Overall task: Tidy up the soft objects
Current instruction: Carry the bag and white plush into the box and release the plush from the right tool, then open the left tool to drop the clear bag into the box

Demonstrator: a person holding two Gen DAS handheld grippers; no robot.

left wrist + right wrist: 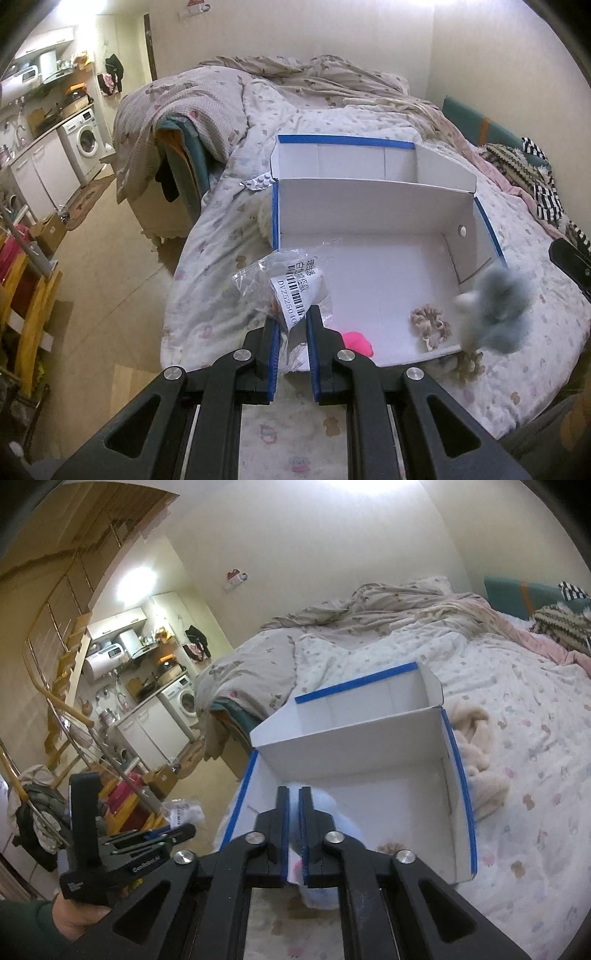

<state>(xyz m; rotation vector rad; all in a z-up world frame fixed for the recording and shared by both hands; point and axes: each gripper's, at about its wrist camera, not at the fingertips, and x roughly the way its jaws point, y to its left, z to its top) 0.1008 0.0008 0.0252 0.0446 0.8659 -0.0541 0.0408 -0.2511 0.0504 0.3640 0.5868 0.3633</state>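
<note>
The left gripper (291, 325) was clamped on a clear bag (284, 284) bearing a barcode label, held over the near left corner of the white box (373, 192) on the bed (221, 236). The right gripper (293, 812) was pinched nearly closed on a fluffy grey-white toy (495, 306), raised at the box's near right corner. Inside the box lay a pink item (356, 341) and a beige scrunchie (430, 321). A second scrunchie (469, 363) rested on the bed just outside the box's near wall. A cream plush (476, 749) lay beside the box's right wall.
</note>
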